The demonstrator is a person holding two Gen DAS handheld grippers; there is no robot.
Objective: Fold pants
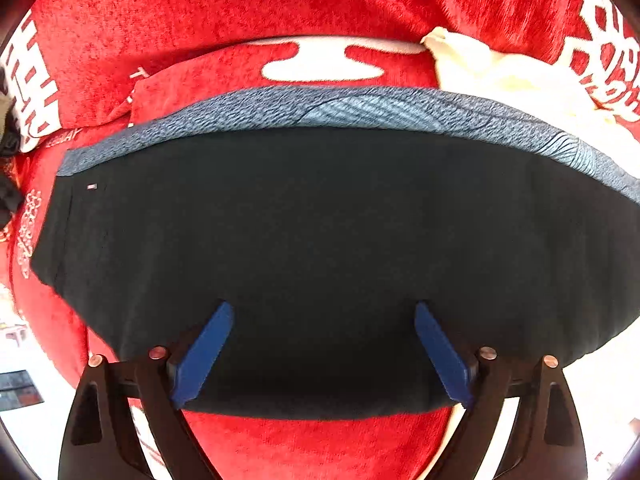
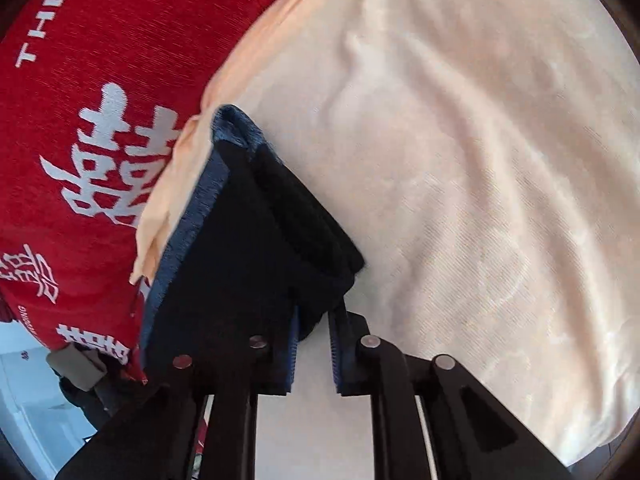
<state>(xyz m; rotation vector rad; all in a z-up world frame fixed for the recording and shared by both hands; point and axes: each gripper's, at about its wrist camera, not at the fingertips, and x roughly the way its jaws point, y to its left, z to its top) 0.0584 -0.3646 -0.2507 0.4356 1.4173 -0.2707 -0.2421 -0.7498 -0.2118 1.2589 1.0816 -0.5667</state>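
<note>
Pants, black with a blue-grey waistband, lie folded into a compact block on the red cloth. Beyond the waistband's far right end sits a cream garment, and that end of the pants overlaps it.

The left gripper hovers at the edge of the pants opposite the waistband, its blue fingers spread wide and holding nothing; this looks like a release or a smoothing pass, since the block rests flat.

The right gripper sits at the waistband's cream-side end, fingers narrowly parted with a fold of black fabric between them. Whether they pinch it I cannot tell. Holding there would keep the layers from springing apart.
</note>
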